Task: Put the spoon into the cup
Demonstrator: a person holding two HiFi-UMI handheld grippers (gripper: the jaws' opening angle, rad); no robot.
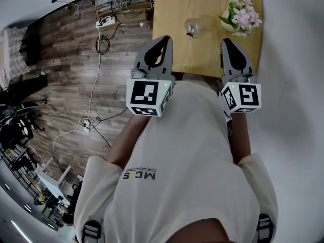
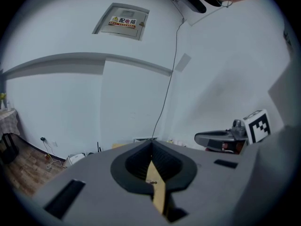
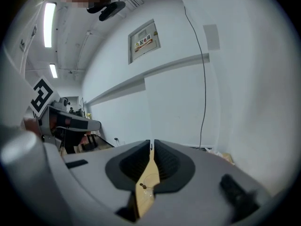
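Left gripper [image 1: 163, 39] up in the air, jaws pressed together, nothing between them. Right gripper [image 1: 226, 41] level with it, well apart on the other side, jaws down to a thin slit, also empty. Both point over the near edge of the table [image 1: 169, 9]. On the table ahead of them, in line with the space between the two, stands the cup [image 1: 193, 28], clear glass, upright. There's a small dark speck inside it; whether that is the spoon, I can't tell. Further right, at the table's far corner, pink flowers [image 1: 242, 14]. Left of the table, wood floor [image 1: 66, 59] with loose cables [image 1: 99, 70]. Both gripper views face a white wall [image 2: 84, 102].
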